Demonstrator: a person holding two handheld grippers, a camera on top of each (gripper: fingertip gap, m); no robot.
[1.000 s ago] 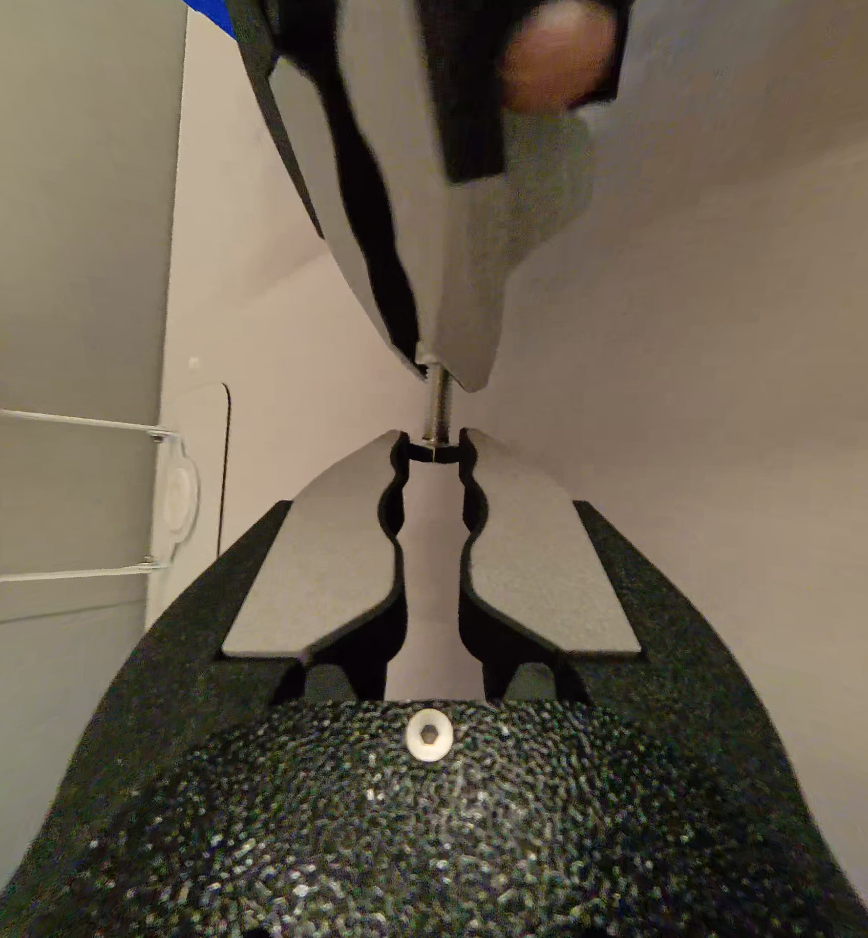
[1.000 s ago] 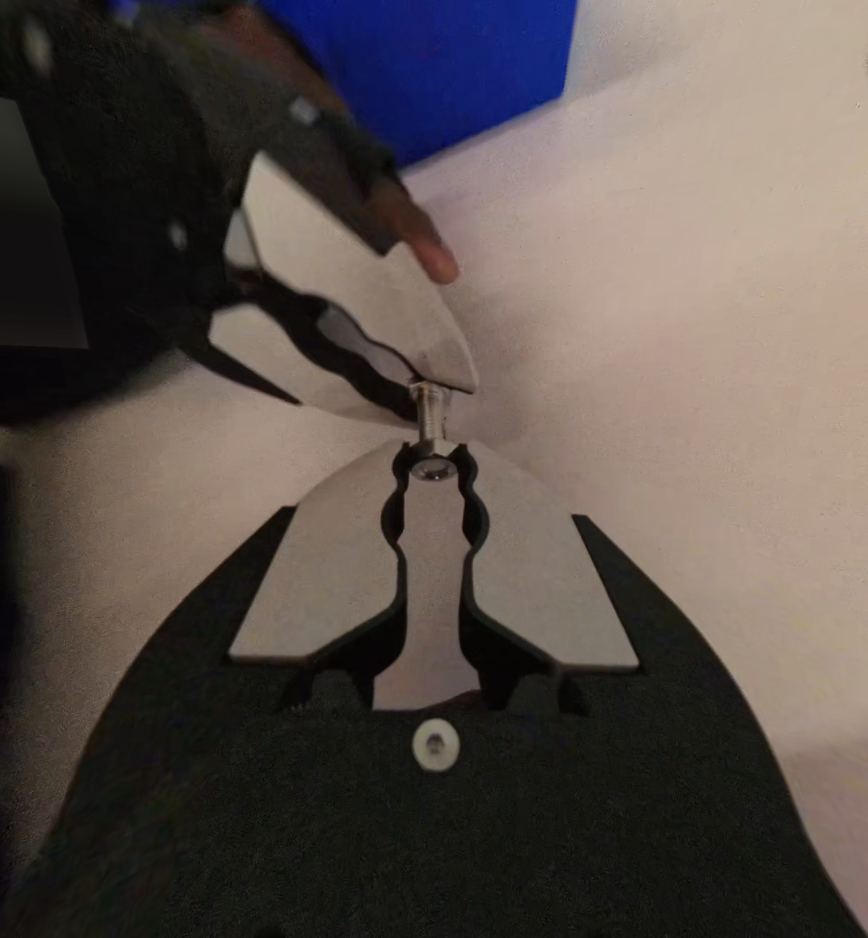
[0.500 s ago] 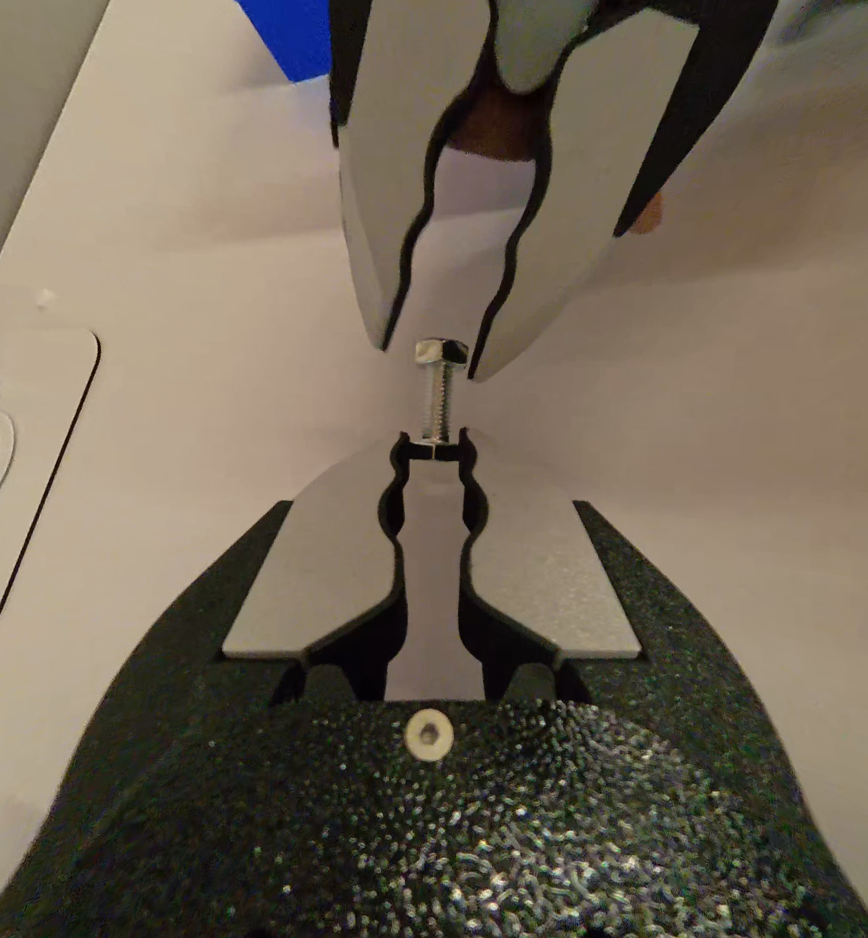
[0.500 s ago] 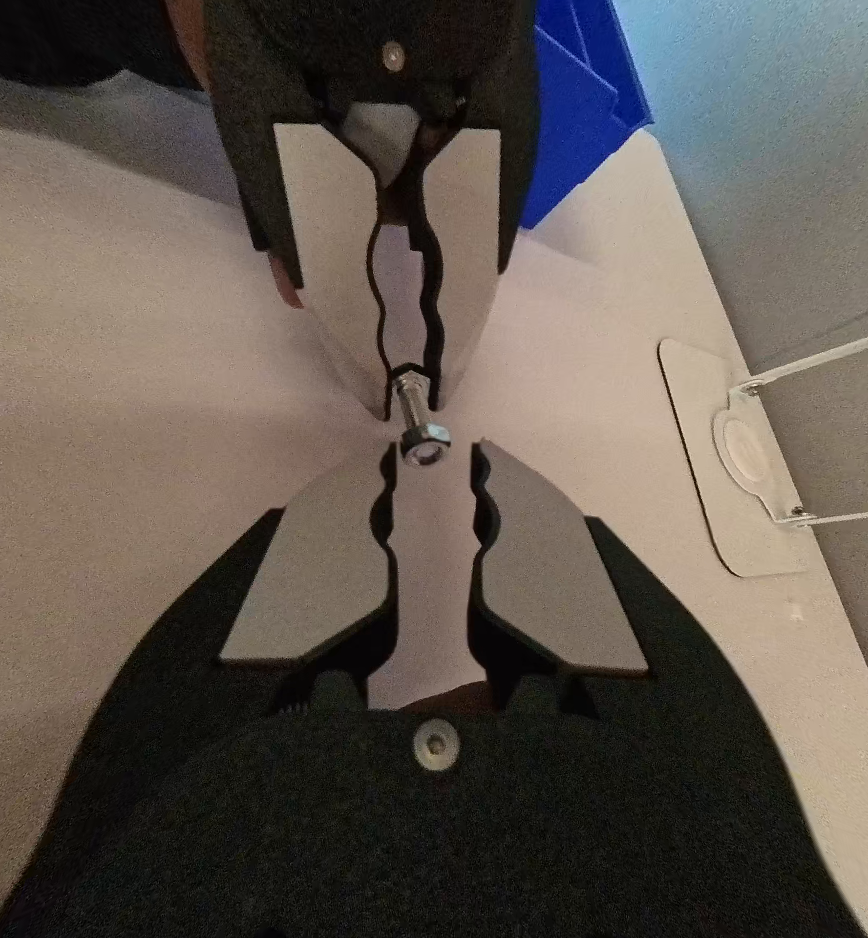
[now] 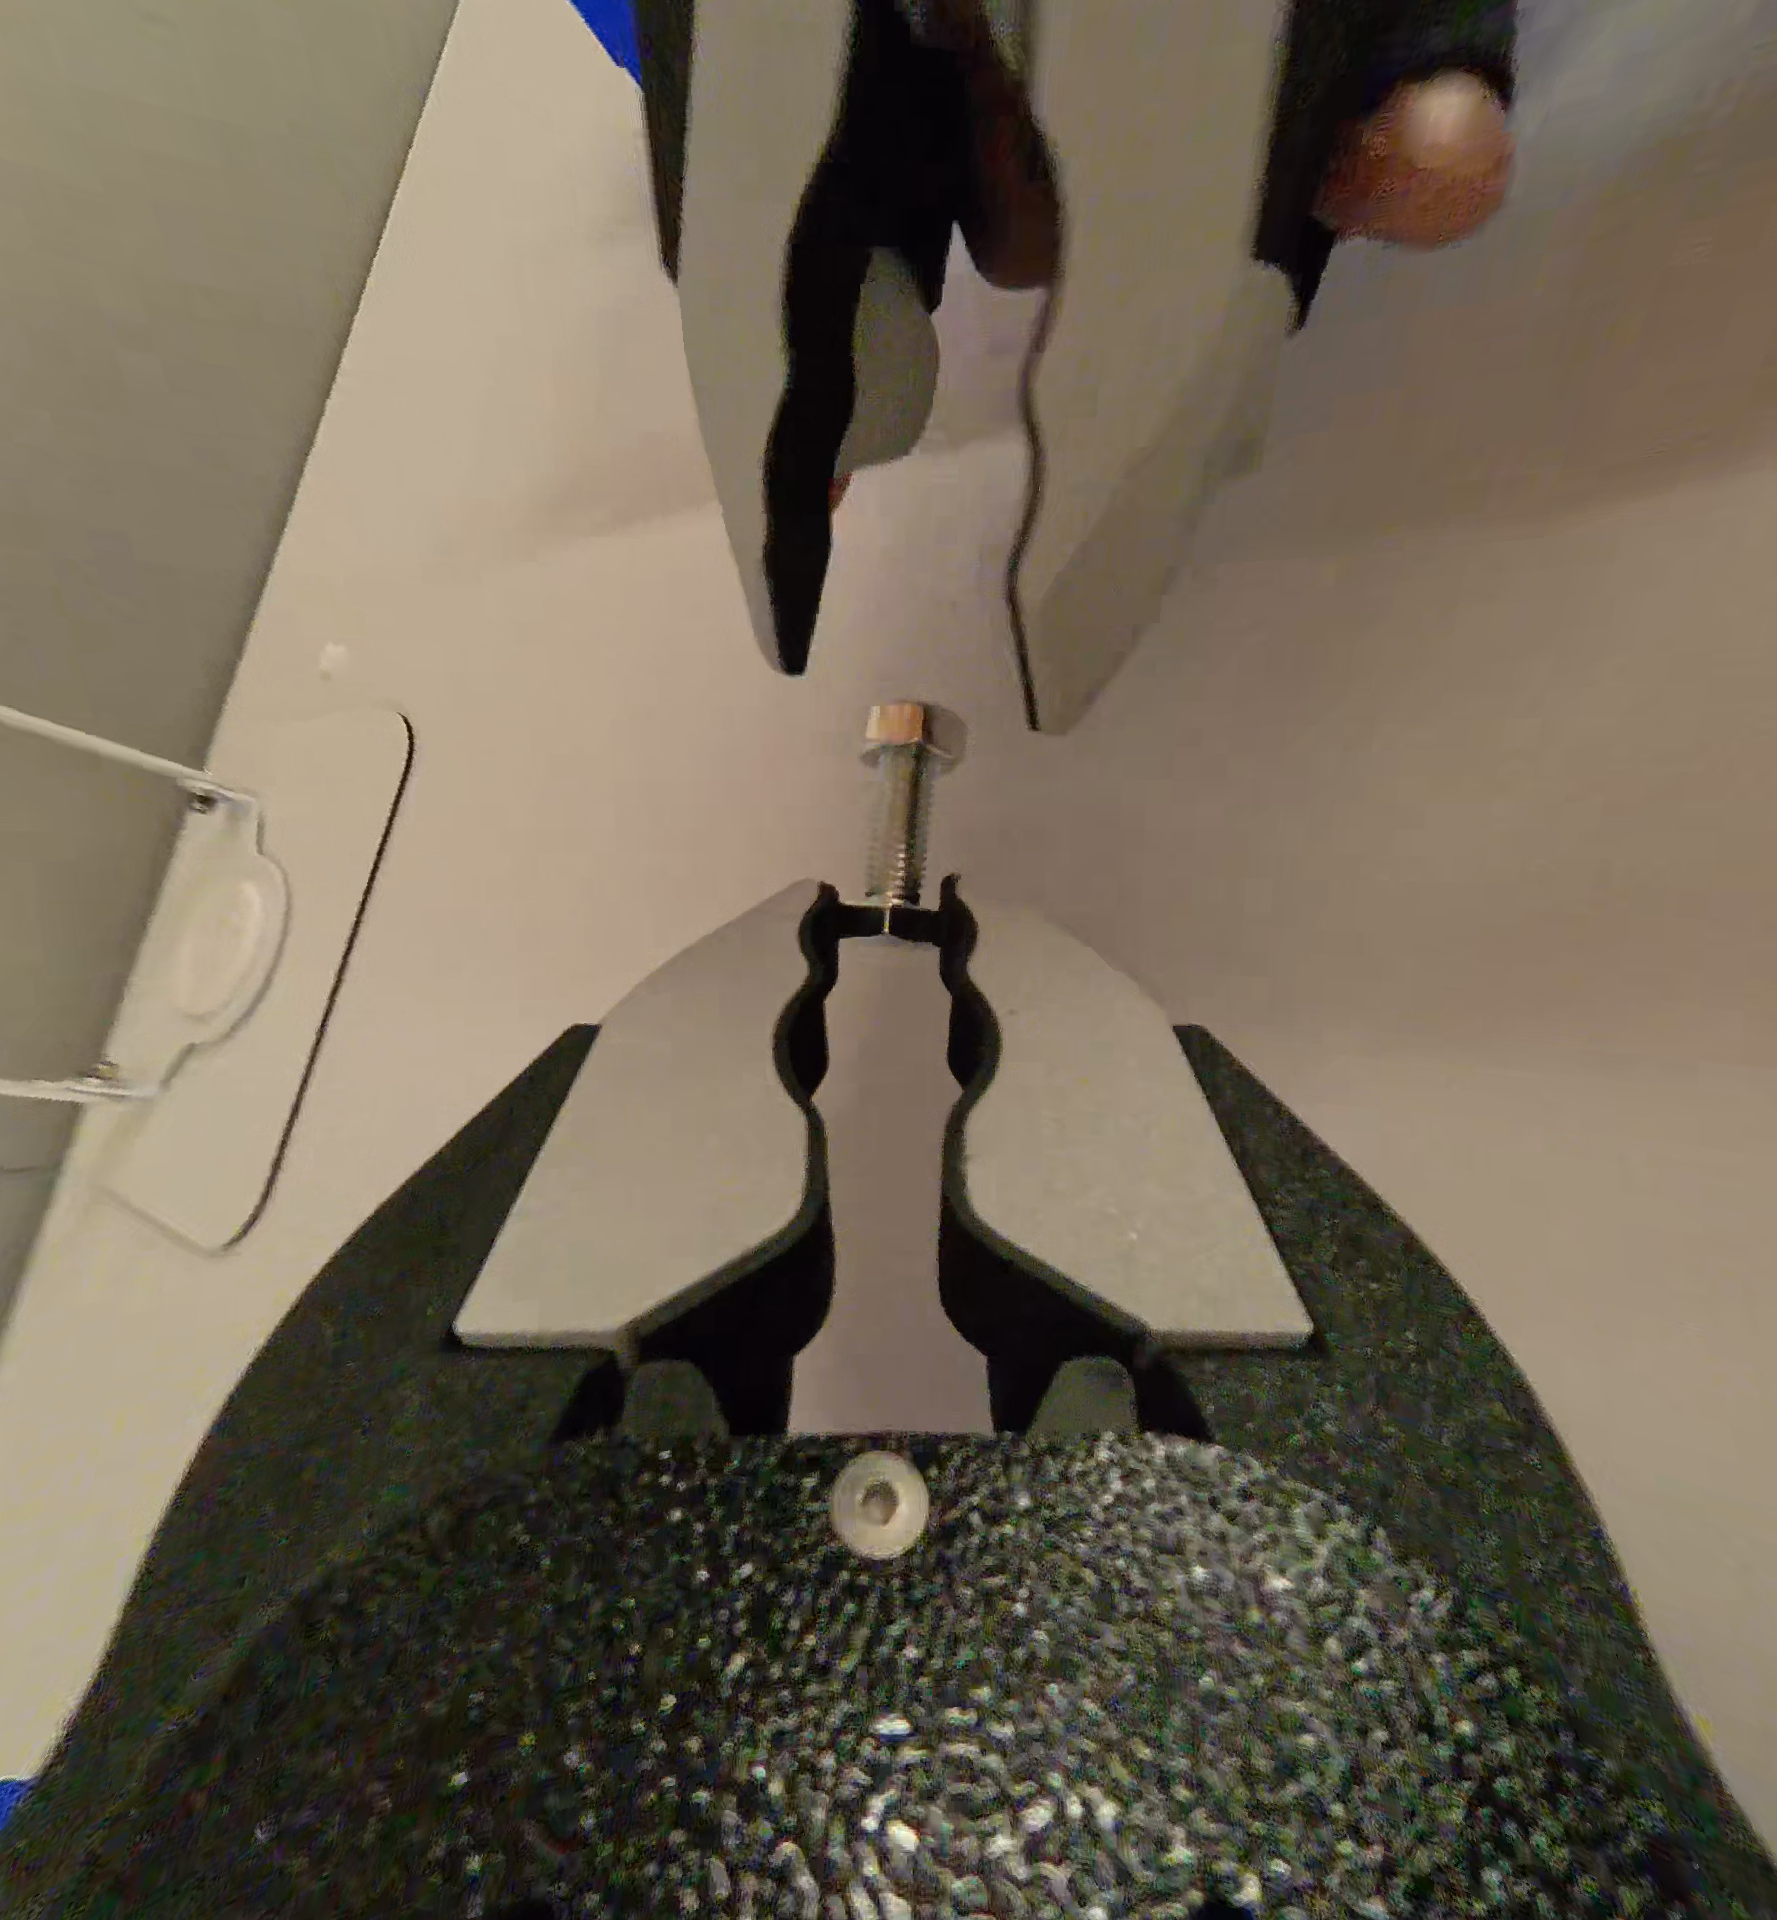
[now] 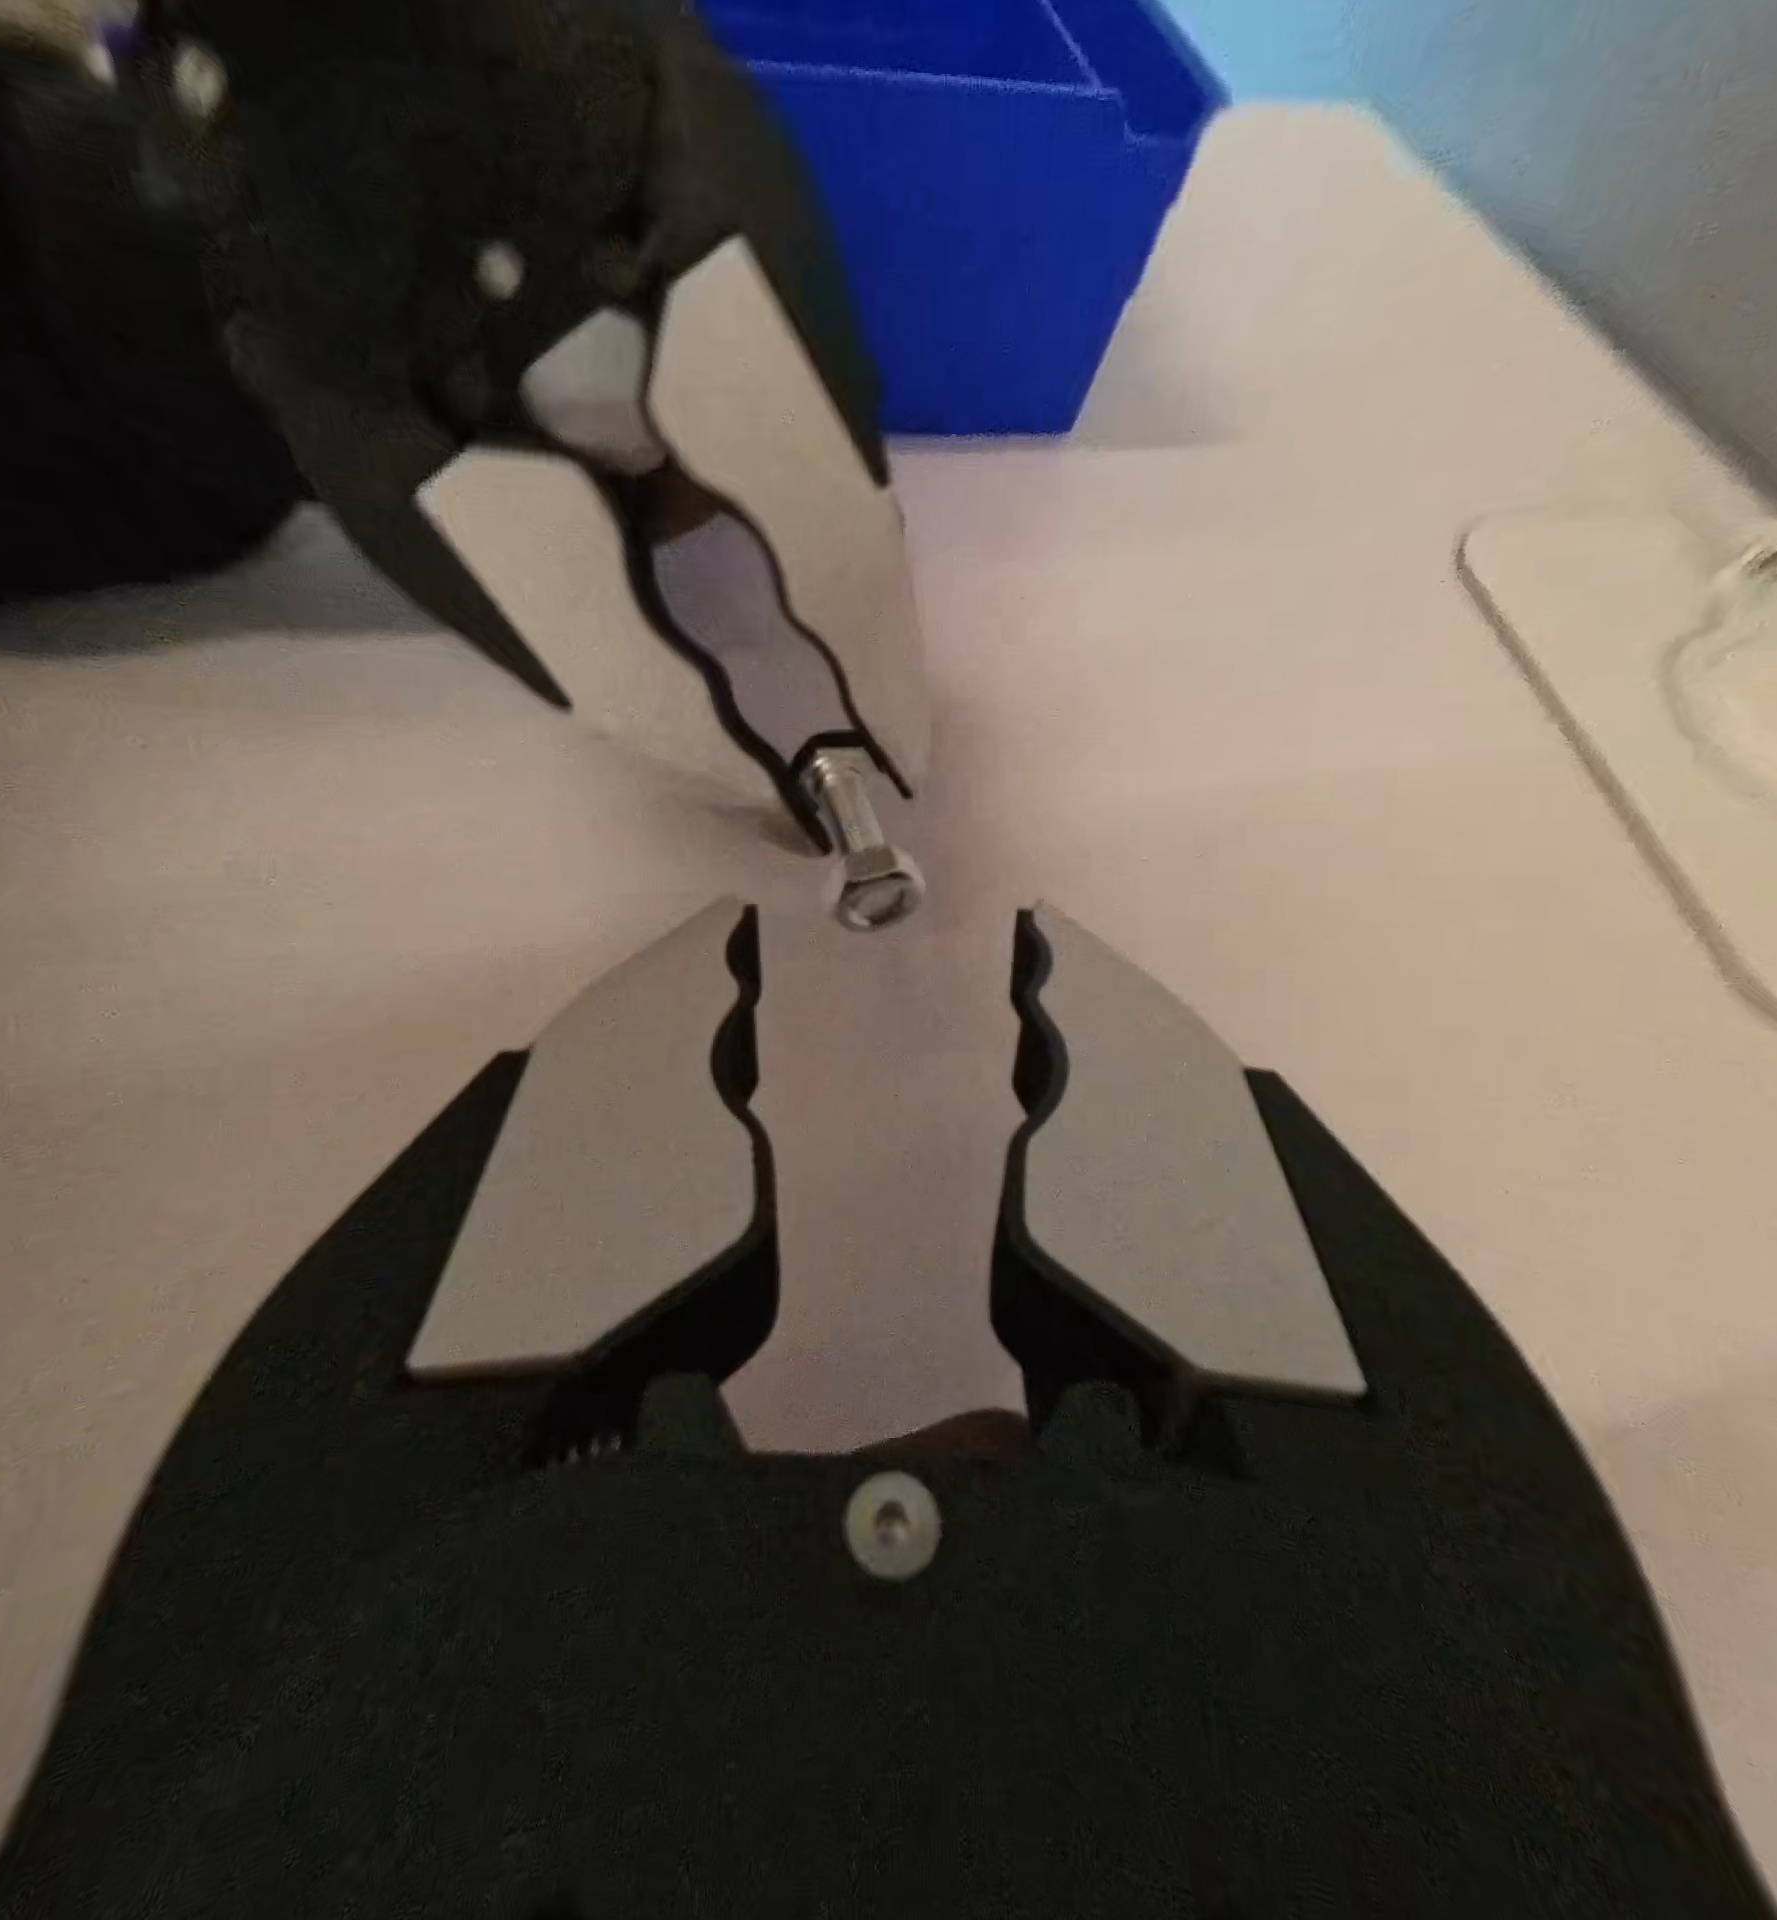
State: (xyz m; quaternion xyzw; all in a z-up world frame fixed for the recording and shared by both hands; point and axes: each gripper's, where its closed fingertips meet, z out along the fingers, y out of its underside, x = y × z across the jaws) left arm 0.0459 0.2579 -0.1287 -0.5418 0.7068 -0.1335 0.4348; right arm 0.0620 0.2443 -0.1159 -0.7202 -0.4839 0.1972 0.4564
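Observation:
My left gripper [image 5: 889, 906] is shut on the near end of a silver bolt [image 5: 892, 821]. The bolt's threaded shaft sticks straight out from the fingertips, with a hex nut [image 5: 910, 732] at its far end. My right gripper [image 5: 915, 696] faces it from the far side, open, its two fingers apart on either side of the nut and not touching it. In the right wrist view my right gripper [image 6: 886, 914] is open and empty just short of the nut [image 6: 873, 894]. There the left gripper [image 6: 853, 800] shows clamped on the bolt [image 6: 842, 805], above a white table [image 6: 1279, 935].
A blue bin [image 6: 967, 229] stands at the table's far edge. A clear plastic stand on a white base plate [image 5: 240, 935] sits by the grey wall [image 5: 136, 312] and also shows in the right wrist view [image 6: 1694, 727]. A person's fingertip [image 5: 1414, 156] rests on the right gripper's handle.
My right gripper was shut on the nut end a second ago; it has opened, let go and drawn back a little. My left gripper has kept its hold on the bolt.

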